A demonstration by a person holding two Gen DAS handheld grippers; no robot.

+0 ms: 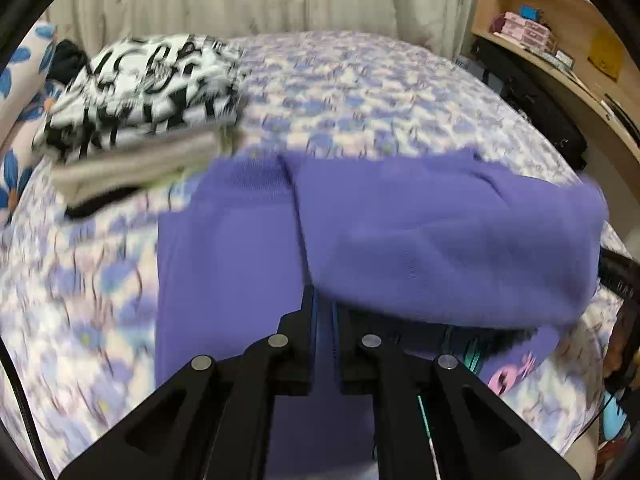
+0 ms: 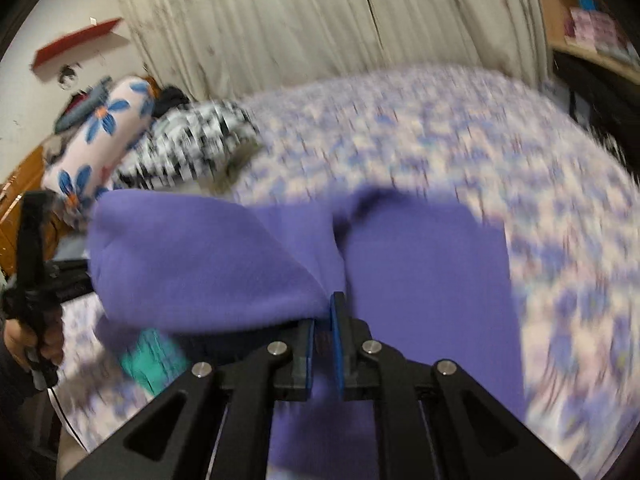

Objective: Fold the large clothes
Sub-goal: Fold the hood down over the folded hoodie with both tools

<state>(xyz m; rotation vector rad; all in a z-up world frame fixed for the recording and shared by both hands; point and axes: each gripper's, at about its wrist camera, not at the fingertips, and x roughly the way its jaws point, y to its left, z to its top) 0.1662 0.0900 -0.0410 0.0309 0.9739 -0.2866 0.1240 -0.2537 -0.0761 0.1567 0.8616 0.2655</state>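
Note:
A large purple garment [image 1: 440, 232] lies on the flowered bed [image 1: 360, 80], partly lifted. My left gripper [image 1: 324, 300] is shut on its near edge, and a raised fold hangs to the right of it. In the right wrist view my right gripper [image 2: 323, 312] is shut on the same purple garment [image 2: 420, 264], with a lifted fold bulging to the left. The left gripper's black handle [image 2: 32, 264] shows at the far left, held by a hand. A pink print [image 1: 508, 376] shows on the garment's lower part.
A stack of folded clothes with a black-and-white patterned top [image 1: 148, 92] sits on the bed's far left. A flowered pillow [image 2: 100, 140] lies behind it. A wooden shelf unit [image 1: 560, 40] stands at the right, curtains [image 2: 320, 20] behind the bed. Both views are motion-blurred.

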